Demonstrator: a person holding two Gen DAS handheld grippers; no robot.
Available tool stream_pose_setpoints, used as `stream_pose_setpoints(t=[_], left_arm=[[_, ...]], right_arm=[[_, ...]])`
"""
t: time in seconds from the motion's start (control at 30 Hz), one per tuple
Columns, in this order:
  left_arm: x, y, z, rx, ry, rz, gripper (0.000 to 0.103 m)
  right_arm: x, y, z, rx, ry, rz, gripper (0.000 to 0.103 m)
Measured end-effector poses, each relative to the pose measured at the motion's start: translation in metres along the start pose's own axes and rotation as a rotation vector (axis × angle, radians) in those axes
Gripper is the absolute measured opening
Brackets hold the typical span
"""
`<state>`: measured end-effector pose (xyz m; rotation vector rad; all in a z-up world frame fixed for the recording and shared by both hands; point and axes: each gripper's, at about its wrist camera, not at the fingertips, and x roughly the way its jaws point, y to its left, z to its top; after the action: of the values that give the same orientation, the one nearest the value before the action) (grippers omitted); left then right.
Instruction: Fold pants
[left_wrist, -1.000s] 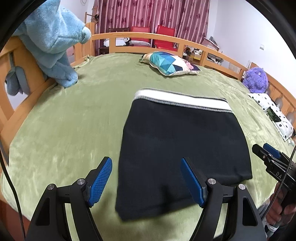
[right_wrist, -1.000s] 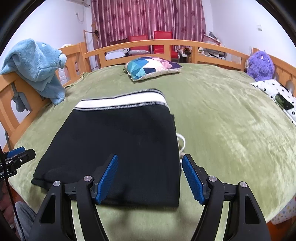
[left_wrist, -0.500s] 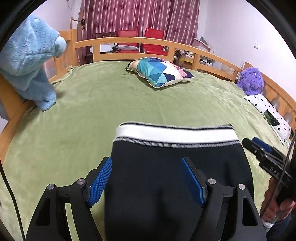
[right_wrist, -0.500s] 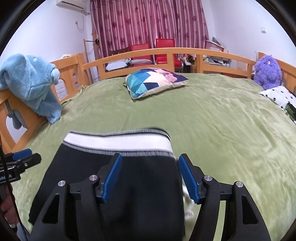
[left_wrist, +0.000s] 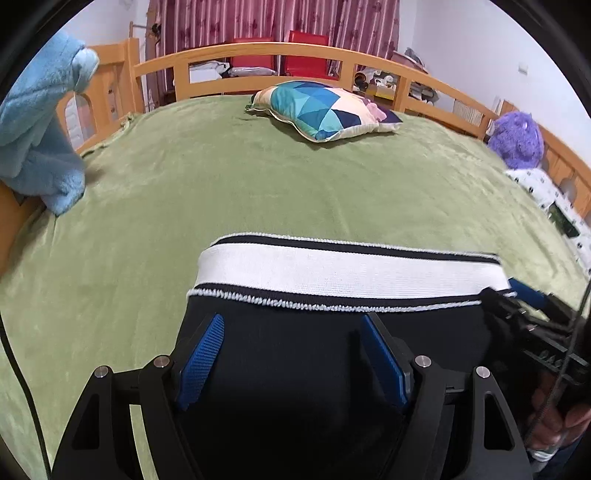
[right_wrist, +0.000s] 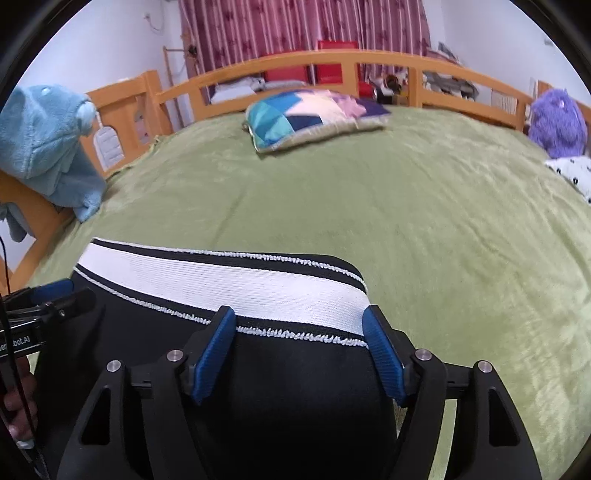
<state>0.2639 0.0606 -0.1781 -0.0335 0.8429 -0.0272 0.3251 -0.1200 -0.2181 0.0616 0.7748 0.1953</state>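
Observation:
Black pants (left_wrist: 295, 369) with a white waistband (left_wrist: 347, 273) lie folded flat on the green bed cover (left_wrist: 221, 184). My left gripper (left_wrist: 293, 325) is open and hovers low over the black cloth, just short of the waistband's left part. My right gripper (right_wrist: 301, 317) is open, its fingertips at the waistband's (right_wrist: 221, 280) right end over the pants (right_wrist: 295, 387). The right gripper also shows at the right edge of the left wrist view (left_wrist: 524, 299), and the left gripper at the left edge of the right wrist view (right_wrist: 55, 295). Neither holds cloth.
A patchwork pillow (left_wrist: 325, 110) lies at the far side of the bed. A blue plush (left_wrist: 37, 129) hangs on the left wooden rail (left_wrist: 295, 51). A purple plush (left_wrist: 517, 140) and a white spotted cloth (left_wrist: 546, 195) sit at the right.
Both grippers have moved forward and lower over the pants, from the leg end up to the waistband. Both stayed open.

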Motion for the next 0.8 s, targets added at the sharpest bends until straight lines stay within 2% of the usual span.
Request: stream_pose_setpoints(t=[0.17,0.27,0.4,0.47,0.53,0.63,0.73,0.8], left_arm=[[0.010,0.000,-0.004,0.012,0.016,0.018,0.074],[0.004,0.012,-0.002,-0.039,0.023,-0.042,0.074],[-0.010,0.027,-0.008,-0.064,0.075,-0.074,0.069],[-0.024,0.032,-0.023,-0.058,0.085,-0.068,0.070],[-0.035,0.035,-0.041,-0.055,0.101,-0.069,0.069],[-0.051,0.035,-0.069,-0.055,0.115,-0.068,0.070],[-0.065,0.028,-0.098,-0.030,0.116,-0.028,0.070],[-0.083,0.026,-0.118,-0.018,0.085,0.000,0.071]], right_arm=[[0.002,-0.002,-0.001,0.019,-0.004,0.018,0.072],[0.001,-0.001,-0.002,0.019,-0.003,0.020,0.072],[-0.002,-0.007,-0.001,0.045,0.021,0.006,0.076],[-0.011,-0.015,-0.005,0.105,0.027,0.011,0.075],[-0.025,-0.019,-0.014,0.138,0.024,0.006,0.070],[-0.046,-0.015,-0.035,0.113,0.033,-0.017,0.070],[-0.059,-0.013,-0.056,0.094,0.053,-0.029,0.070],[-0.071,-0.013,-0.074,0.099,0.055,-0.022,0.070]])
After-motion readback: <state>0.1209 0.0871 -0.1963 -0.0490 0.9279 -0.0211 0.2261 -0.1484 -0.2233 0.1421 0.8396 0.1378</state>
